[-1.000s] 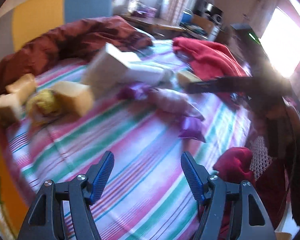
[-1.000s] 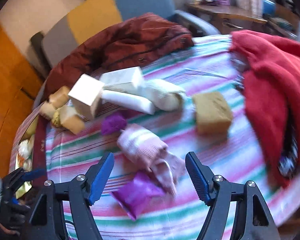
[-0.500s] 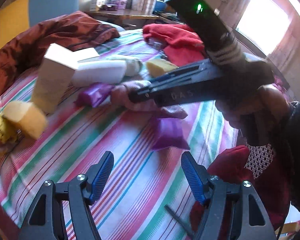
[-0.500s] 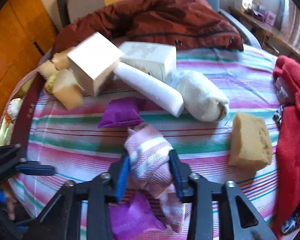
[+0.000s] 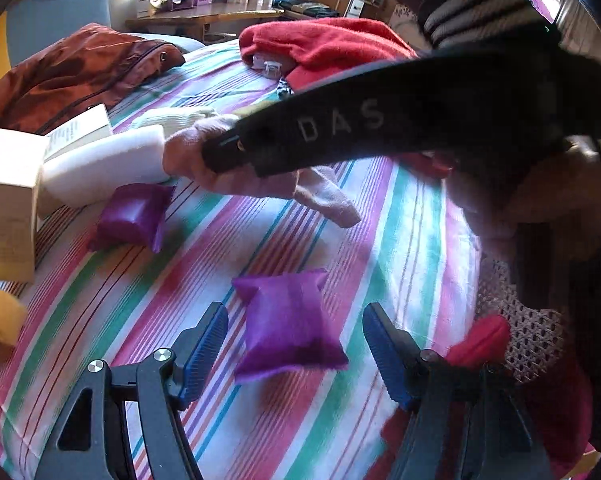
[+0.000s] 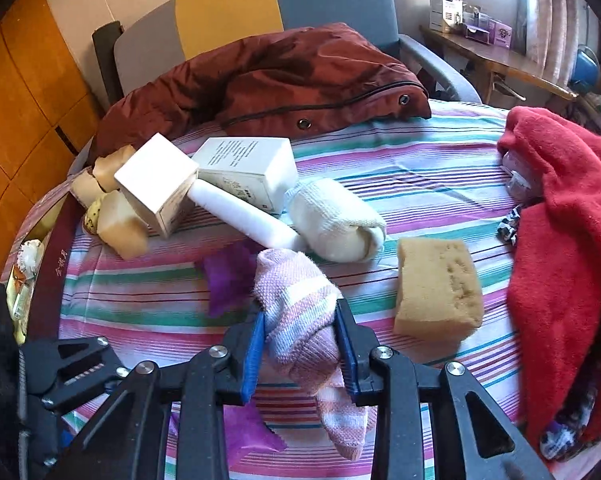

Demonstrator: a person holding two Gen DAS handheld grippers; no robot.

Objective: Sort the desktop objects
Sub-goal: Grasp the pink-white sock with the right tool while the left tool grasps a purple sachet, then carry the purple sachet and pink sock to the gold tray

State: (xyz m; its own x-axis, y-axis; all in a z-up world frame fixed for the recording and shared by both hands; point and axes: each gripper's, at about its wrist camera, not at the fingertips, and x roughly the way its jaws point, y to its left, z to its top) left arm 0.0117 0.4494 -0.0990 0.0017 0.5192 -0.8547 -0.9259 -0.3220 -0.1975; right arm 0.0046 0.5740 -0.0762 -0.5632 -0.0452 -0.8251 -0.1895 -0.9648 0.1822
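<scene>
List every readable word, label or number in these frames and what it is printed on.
"DAS": side of the right gripper.
Print on the lying white box: too small to read.
Characters on the dark red strip: too blurred to read.
Boxes on the far desk: unreadable.

Right gripper [image 6: 300,350] clamps pink striped sock [image 6: 300,320] — sponge [image 6: 438,284] beside.

Right gripper [image 6: 300,344] is low over the striped cloth, its blue-padded jaws clamped on the pink sock [image 6: 300,320], pads pressing both sides. Left gripper [image 5: 296,344] hovers with jaws spread wide, nothing between the pads. The right hand, seen blurred from the left wrist, seems wrapped around its handle.
</scene>
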